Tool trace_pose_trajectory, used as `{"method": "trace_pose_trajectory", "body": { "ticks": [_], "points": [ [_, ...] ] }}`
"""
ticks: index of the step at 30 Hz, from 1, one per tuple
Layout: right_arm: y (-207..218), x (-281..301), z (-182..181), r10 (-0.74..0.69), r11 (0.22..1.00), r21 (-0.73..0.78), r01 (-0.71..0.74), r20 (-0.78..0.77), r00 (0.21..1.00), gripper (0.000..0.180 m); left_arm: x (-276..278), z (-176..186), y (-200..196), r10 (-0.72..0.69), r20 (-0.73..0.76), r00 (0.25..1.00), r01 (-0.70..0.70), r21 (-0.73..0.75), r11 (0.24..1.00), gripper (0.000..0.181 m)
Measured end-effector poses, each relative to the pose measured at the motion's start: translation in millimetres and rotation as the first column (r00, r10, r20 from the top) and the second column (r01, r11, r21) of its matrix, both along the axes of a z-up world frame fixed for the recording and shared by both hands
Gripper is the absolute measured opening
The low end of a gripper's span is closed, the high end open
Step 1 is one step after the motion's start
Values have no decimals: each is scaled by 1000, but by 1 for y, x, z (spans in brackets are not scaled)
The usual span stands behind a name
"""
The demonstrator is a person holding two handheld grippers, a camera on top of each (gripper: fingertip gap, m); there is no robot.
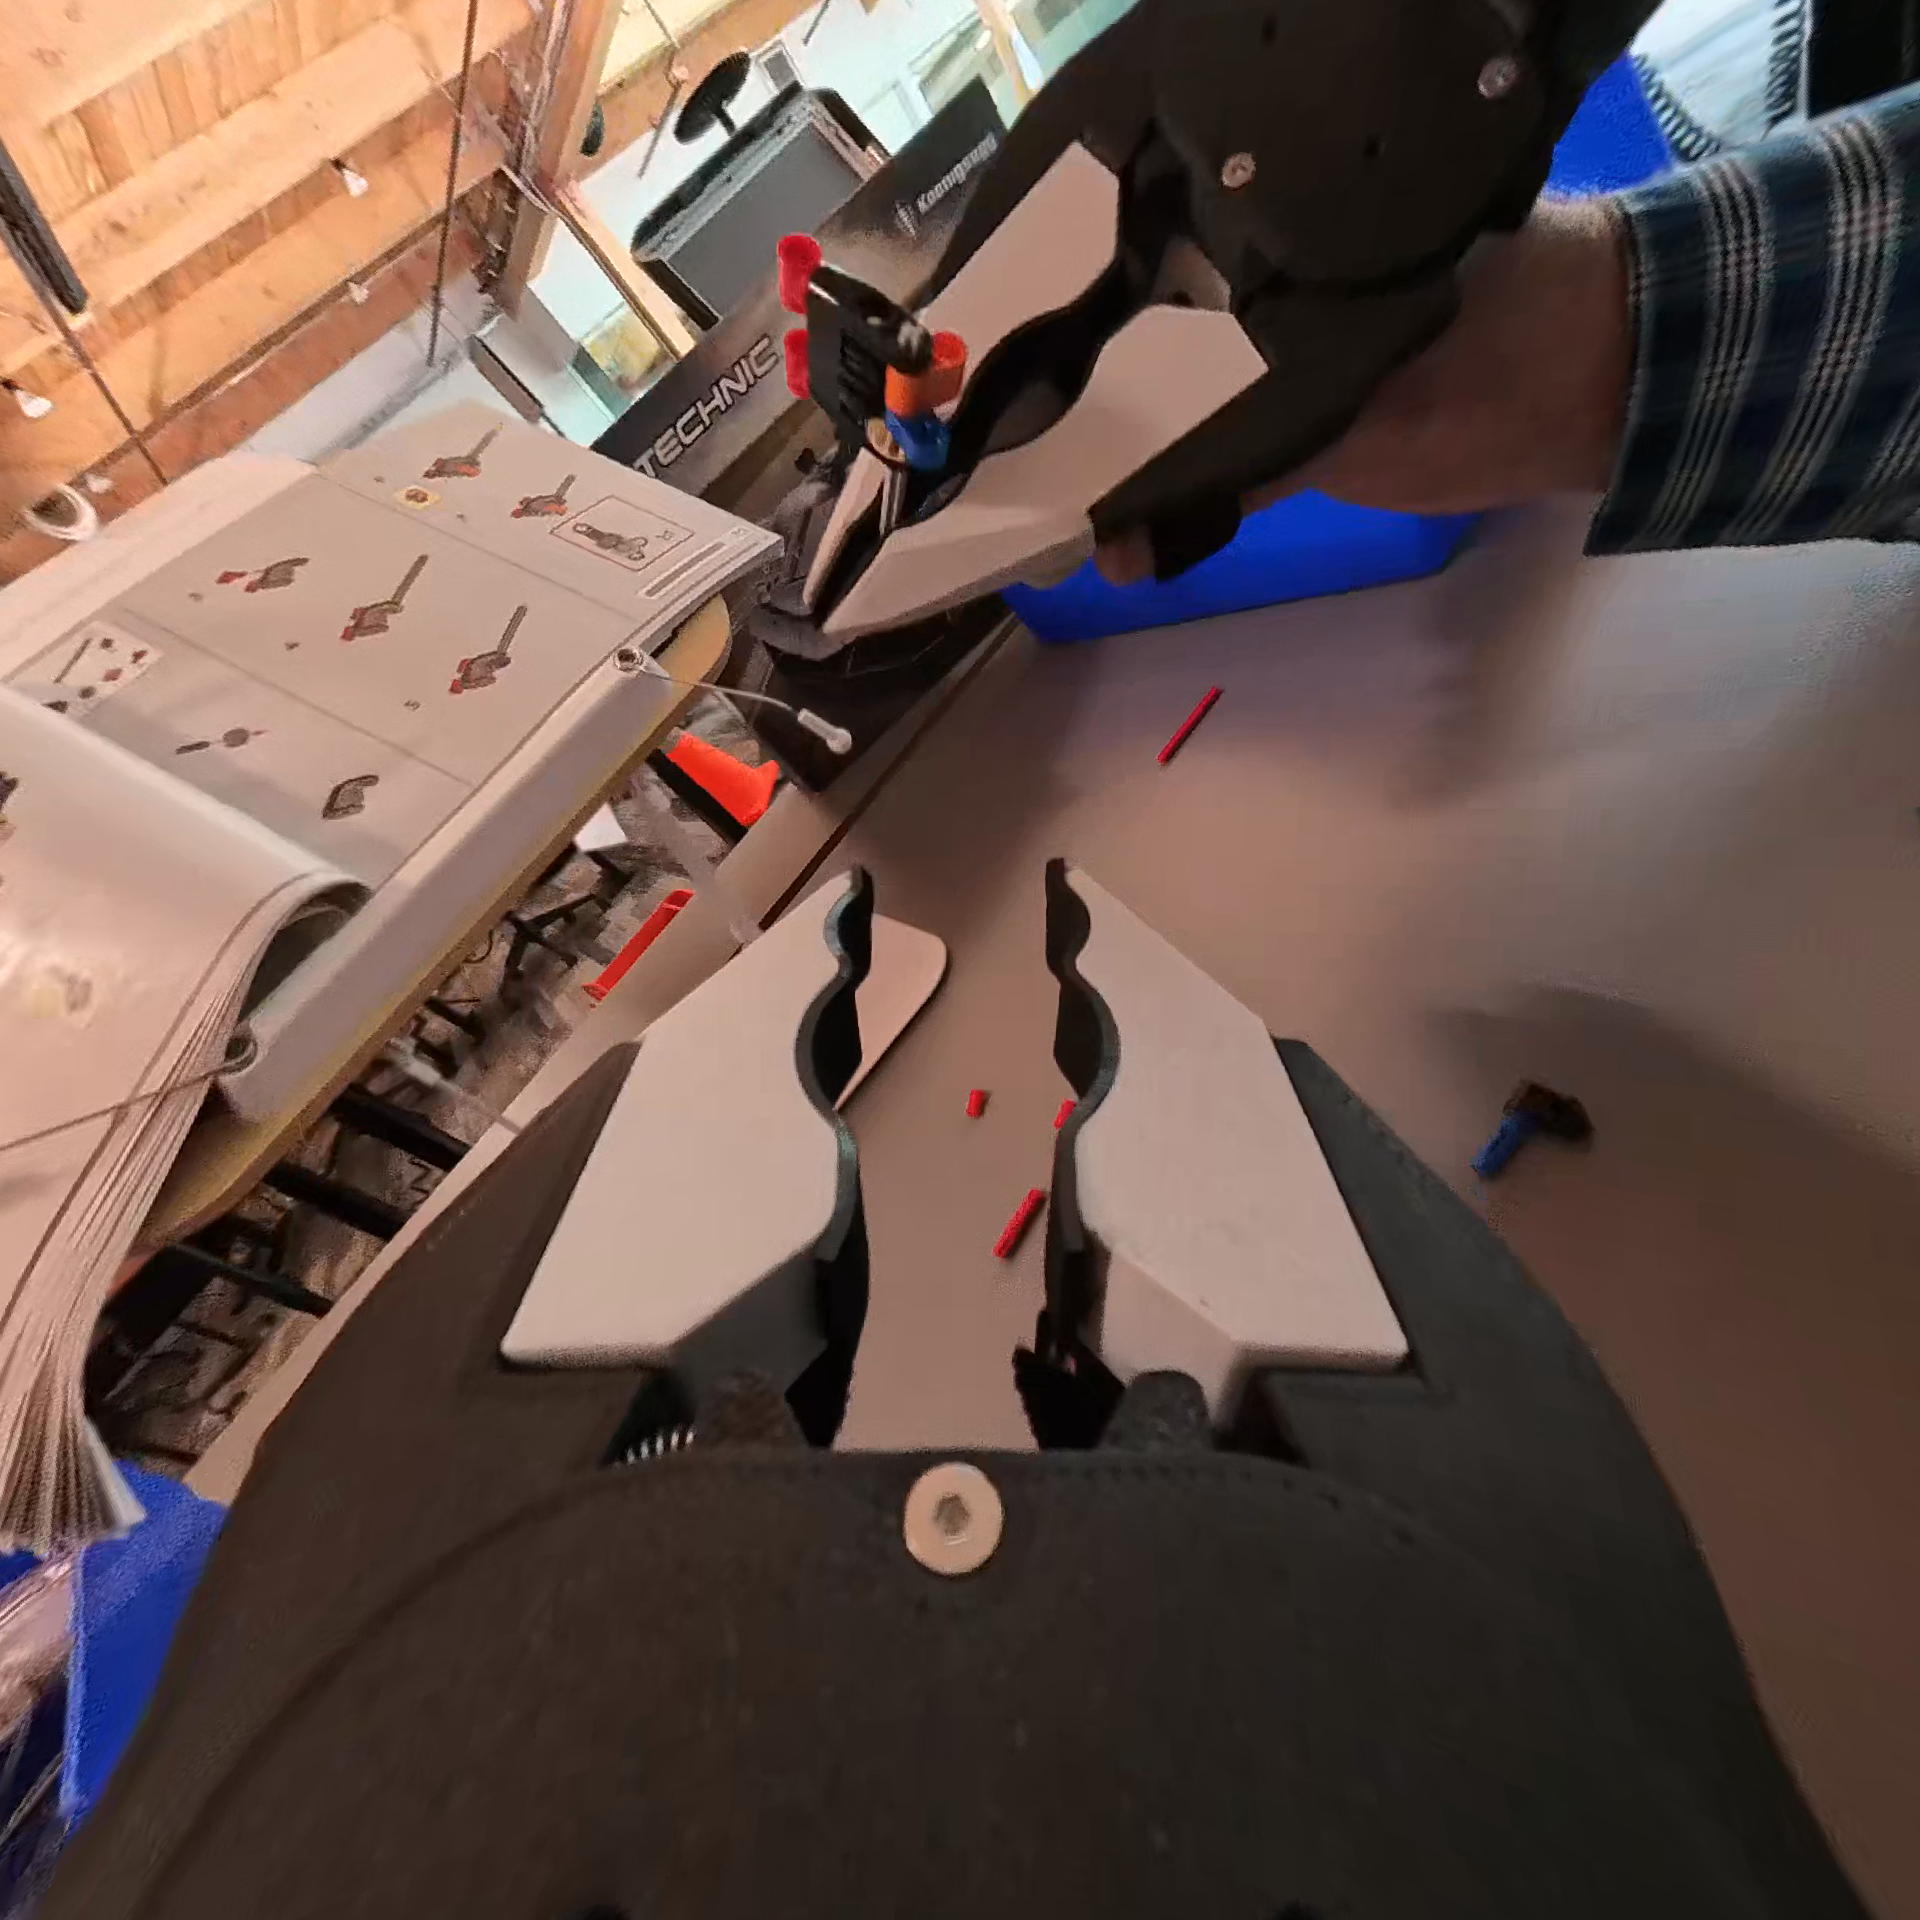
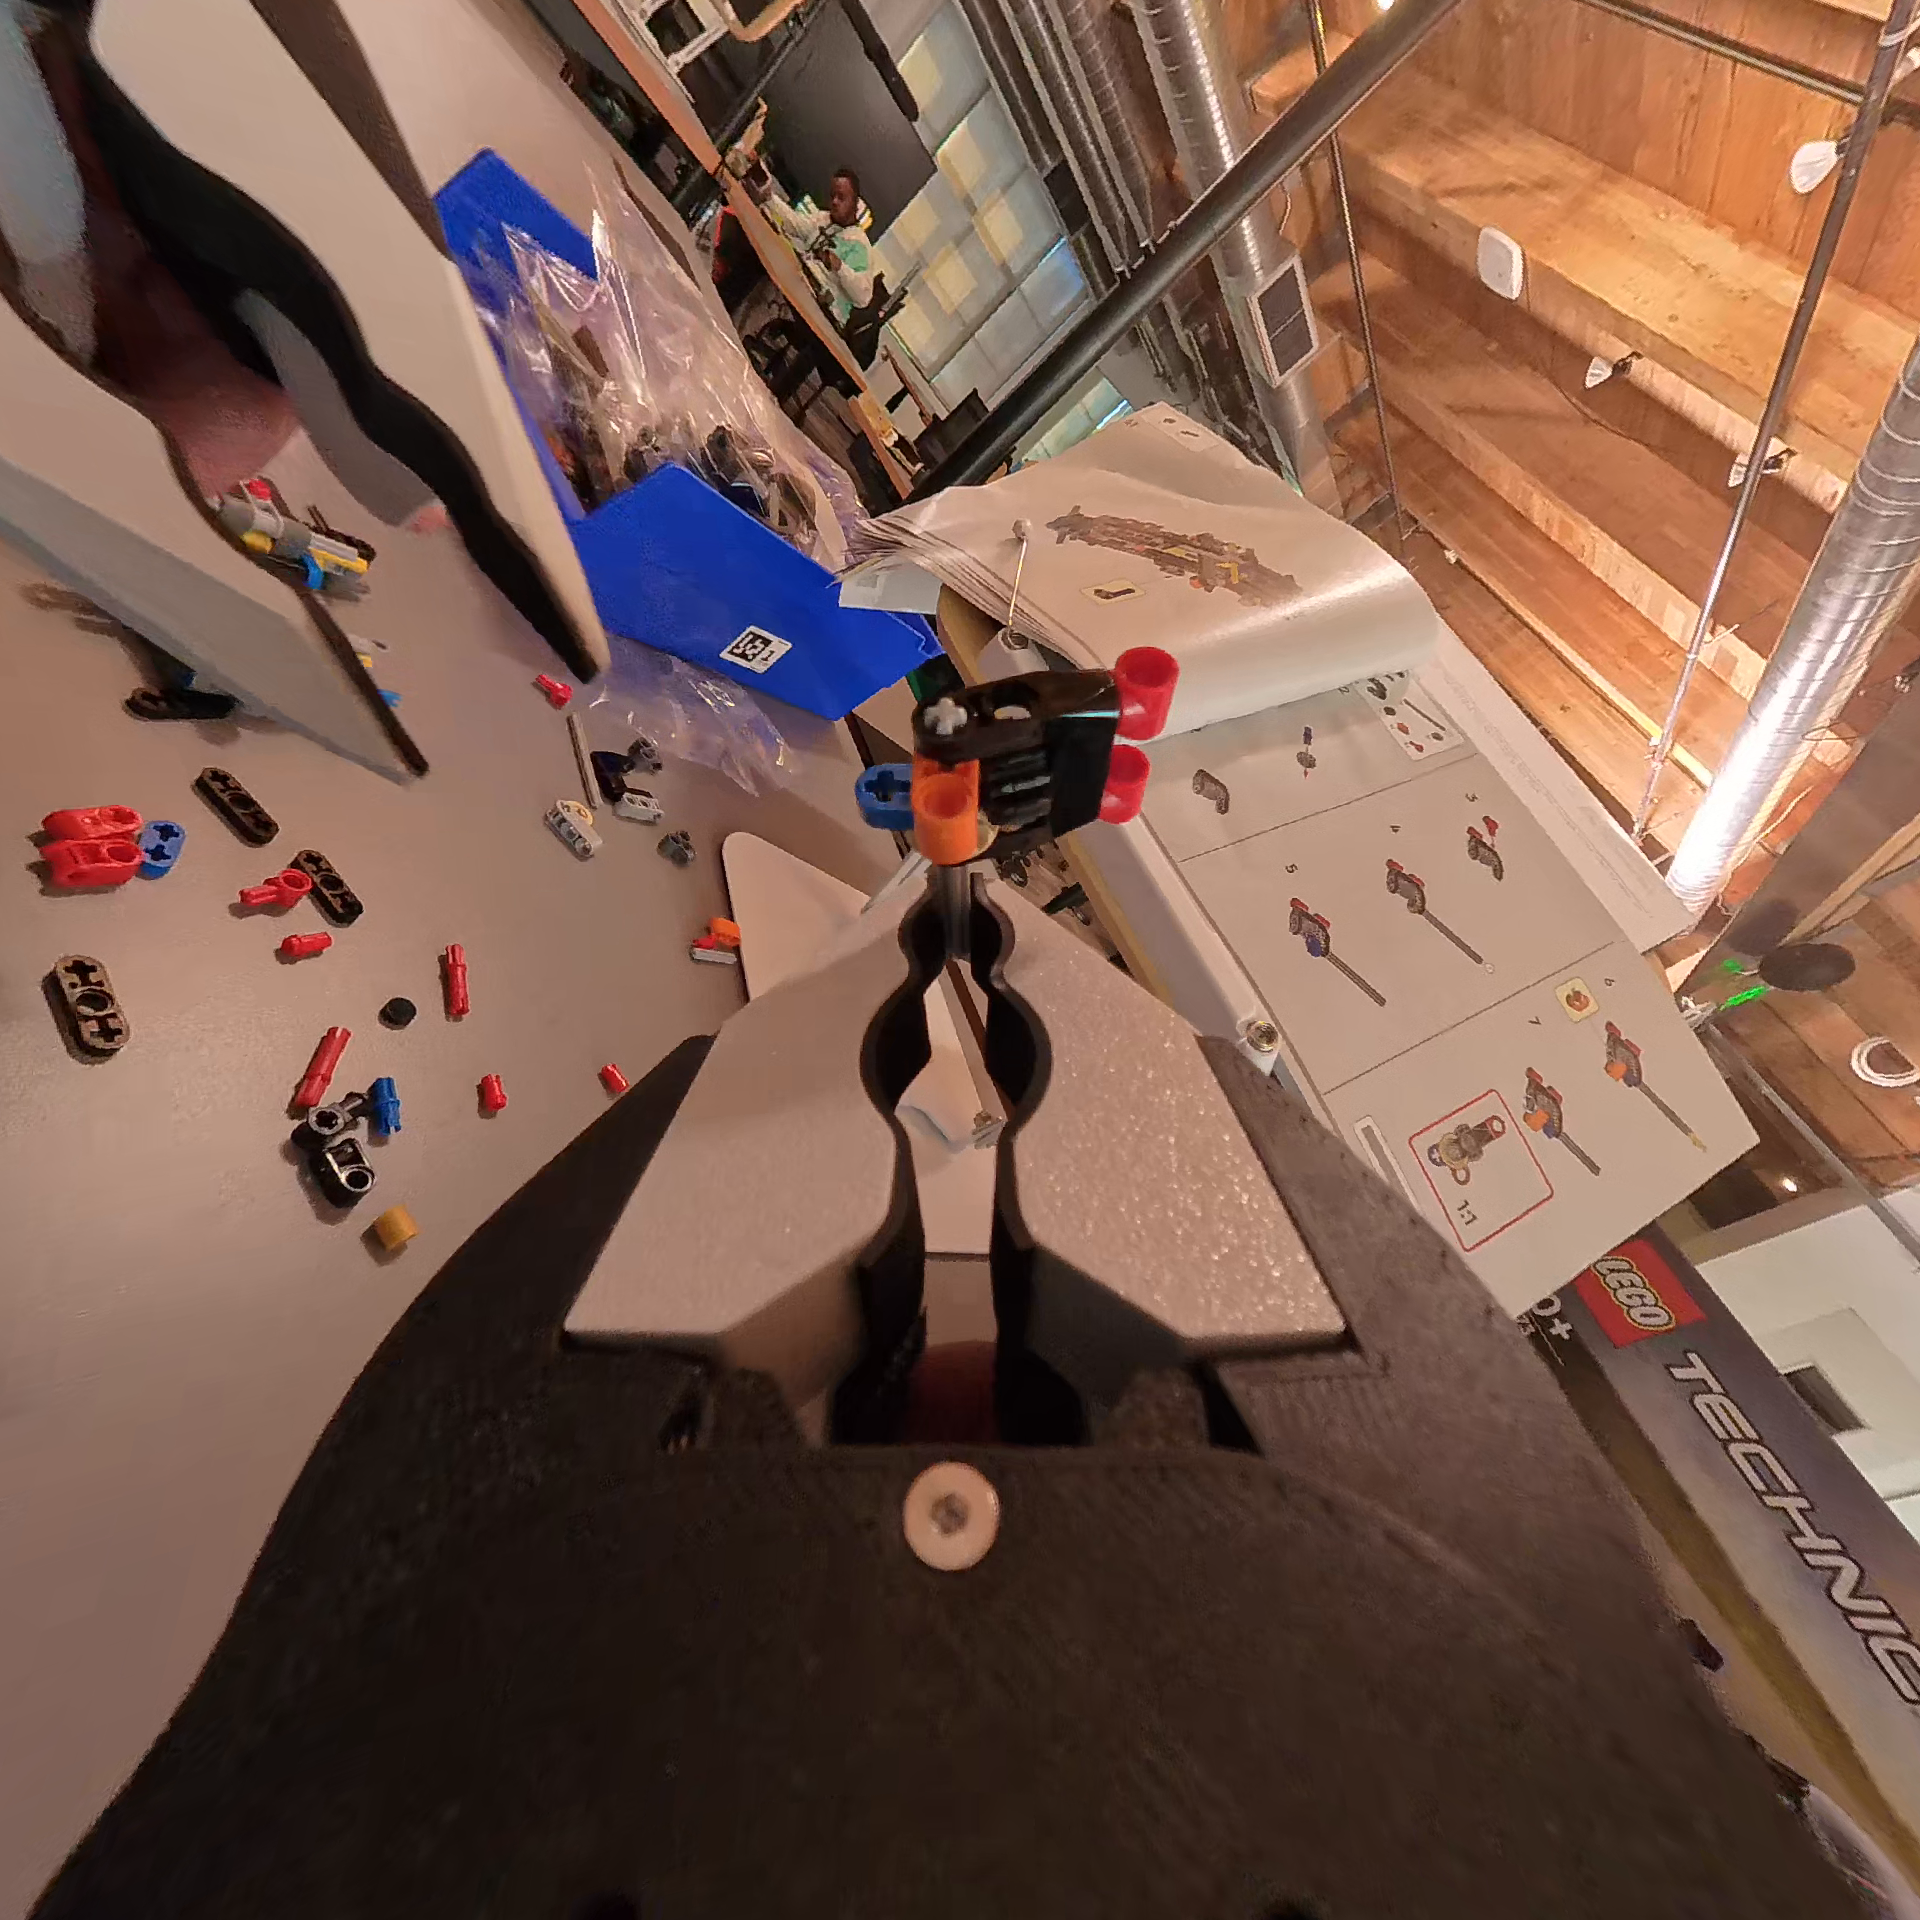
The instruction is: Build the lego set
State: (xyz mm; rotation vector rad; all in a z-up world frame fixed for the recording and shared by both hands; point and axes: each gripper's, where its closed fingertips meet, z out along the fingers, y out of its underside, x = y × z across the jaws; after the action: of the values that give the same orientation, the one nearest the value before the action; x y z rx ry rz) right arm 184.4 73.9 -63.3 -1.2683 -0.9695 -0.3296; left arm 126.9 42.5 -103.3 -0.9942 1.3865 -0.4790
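Observation:
My right gripper [image 2: 951, 899] is shut on the thin axle of a small assembly [image 2: 1023, 758] of black, red, orange and blue pieces, held up in the air in front of the instruction booklet [image 2: 1403, 935]. In the left wrist view the same gripper [image 1: 935, 447] and the assembly [image 1: 862, 343] show at the top, above the table. My left gripper [image 1: 956, 894] is open and empty, low over the grey table [image 1: 1455, 831], with small red pins [image 1: 1018, 1221] lying between its fingers. It also shows in the right wrist view [image 2: 499, 717] at upper left.
Loose pieces lie on the table: red connectors [image 2: 88, 847], black beams [image 2: 88, 1008], a long red axle [image 1: 1190, 724], a blue and black piece [image 1: 1532, 1122]. A blue bin [image 2: 727, 592] holds plastic bags. The set's box [image 2: 1766, 1455] lies beside the booklet. The grippers' ends are close to 8 cm from one another.

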Motion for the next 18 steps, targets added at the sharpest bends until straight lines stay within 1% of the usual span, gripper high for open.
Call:
{"method": "trace_pose_trajectory", "body": {
  "ticks": [4, 6, 11, 14, 18],
  "points": [
    [-1, -6, 5, -2, 1000, 26, 2, 26, 1000, 0, -5, -13, -5, 1, 18, 1000, -1, 6, 1000, 32],
    [-2, -7, 18, -9, 999, 54, 9, 13, 1000, 0, 0, -10, -8, -9, 36, 999, 8, 20, 1000, 32],
    [-4, -20, 53, 2, 993, 120, -8, 49, 999, 0, 7, -16, -12, -49, 27, 998, 50, -29, 998, 33],
    [-1, -24, 69, 5, 989, 145, -10, 36, 999, 0, 8, -15, -12, -49, 32, 998, 50, -28, 998, 34],
    [1, -29, 72, -18, 986, 168, 9, 50, 999, 0, 4, -11, -9, -47, 58, 997, 50, -49, 998, 33]
  ]
}}
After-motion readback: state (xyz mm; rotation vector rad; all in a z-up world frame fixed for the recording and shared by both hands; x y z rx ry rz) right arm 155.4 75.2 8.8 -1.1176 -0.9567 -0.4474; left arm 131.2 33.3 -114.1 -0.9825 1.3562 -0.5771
